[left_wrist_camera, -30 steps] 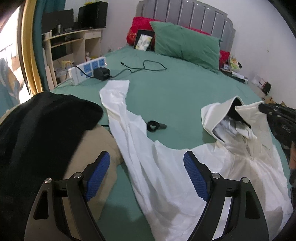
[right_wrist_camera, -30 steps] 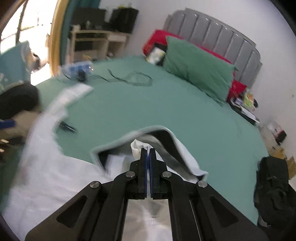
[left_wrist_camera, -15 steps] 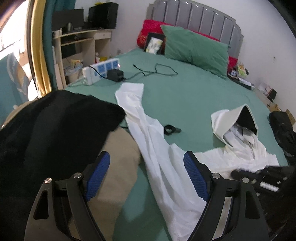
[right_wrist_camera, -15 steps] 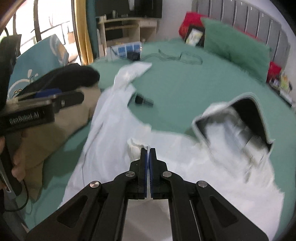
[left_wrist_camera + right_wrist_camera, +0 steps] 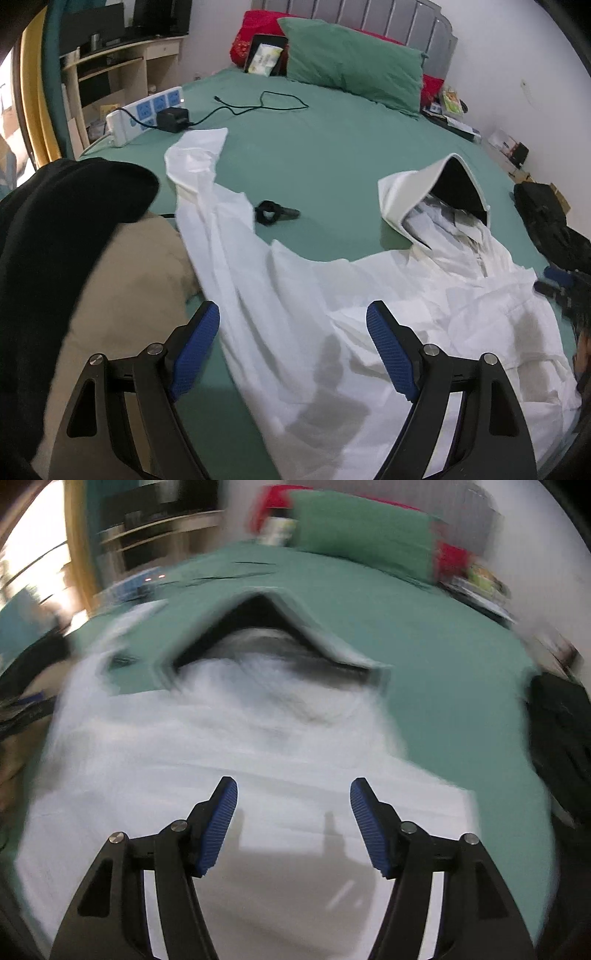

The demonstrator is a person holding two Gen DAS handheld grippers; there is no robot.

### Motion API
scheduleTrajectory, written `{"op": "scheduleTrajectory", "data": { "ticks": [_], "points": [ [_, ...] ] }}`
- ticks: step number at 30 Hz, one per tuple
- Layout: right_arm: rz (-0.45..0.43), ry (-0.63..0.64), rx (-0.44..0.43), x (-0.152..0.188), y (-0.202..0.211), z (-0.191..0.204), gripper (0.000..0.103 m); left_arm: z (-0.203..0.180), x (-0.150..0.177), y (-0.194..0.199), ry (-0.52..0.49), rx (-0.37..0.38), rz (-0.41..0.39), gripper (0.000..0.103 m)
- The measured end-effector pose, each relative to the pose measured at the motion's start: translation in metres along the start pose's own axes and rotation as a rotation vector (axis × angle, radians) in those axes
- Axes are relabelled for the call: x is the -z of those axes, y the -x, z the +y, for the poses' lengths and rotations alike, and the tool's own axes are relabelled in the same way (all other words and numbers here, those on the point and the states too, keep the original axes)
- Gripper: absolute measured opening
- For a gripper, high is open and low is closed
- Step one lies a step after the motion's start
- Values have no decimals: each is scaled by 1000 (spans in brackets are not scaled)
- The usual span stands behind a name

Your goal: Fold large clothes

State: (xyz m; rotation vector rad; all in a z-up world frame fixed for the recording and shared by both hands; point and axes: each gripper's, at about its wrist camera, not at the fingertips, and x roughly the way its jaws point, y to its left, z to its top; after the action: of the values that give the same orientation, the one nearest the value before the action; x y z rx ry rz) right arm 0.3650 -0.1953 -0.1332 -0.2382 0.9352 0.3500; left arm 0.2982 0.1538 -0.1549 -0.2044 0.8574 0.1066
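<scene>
A: Left tool (image 5: 293, 325) spread wide, gripping nothing, poised above the white hooded garment (image 5: 332, 295) on the green bed (image 5: 332, 147).

B: Right tool (image 5: 293, 801) released too, over the garment's body, hood (image 5: 266, 627) ahead; that view is blurred.

A: A sleeve (image 5: 195, 162) reaches toward the power strip (image 5: 144, 114); black clothing (image 5: 55, 221) sits left.

Both wrist cameras look low over the bed (image 5: 332, 147) toward the headboard at 12 o'clock, sharing the white garment (image 5: 295, 314).
</scene>
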Motion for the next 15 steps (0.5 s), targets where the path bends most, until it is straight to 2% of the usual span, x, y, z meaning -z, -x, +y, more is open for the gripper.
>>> {"op": "scheduleTrajectory", "data": {
  "ticks": [4, 6, 8, 9, 10, 11, 12, 15],
  "points": [
    [82, -152, 49, 11, -28, -104, 64, -13, 3, -3, -30, -15, -13, 85],
    [141, -229, 13, 18, -47, -138, 64, -18, 4, -7, -45, -17, -14, 85],
    [197, -281, -78, 24, -66, -152, 60, -22, 6, -10, -53, -23, -14, 85],
    [206, -286, -137, 27, -72, -154, 41, -23, 7, -12, -57, -27, -13, 85],
    [179, -247, -142, 28, -71, -151, 26, -24, 7, -14, -63, -34, -11, 85],
    [179, -219, -163, 27, -71, -149, 4, -24, 6, -16, -71, -42, -11, 85],
    [177, -202, -178, 28, -70, -146, 4, -23, 4, -17, -76, -50, -12, 85],
    [141, -132, -89, 21, -68, -150, 3, -18, -5, -19, -83, -75, -13, 85]
  ]
}}
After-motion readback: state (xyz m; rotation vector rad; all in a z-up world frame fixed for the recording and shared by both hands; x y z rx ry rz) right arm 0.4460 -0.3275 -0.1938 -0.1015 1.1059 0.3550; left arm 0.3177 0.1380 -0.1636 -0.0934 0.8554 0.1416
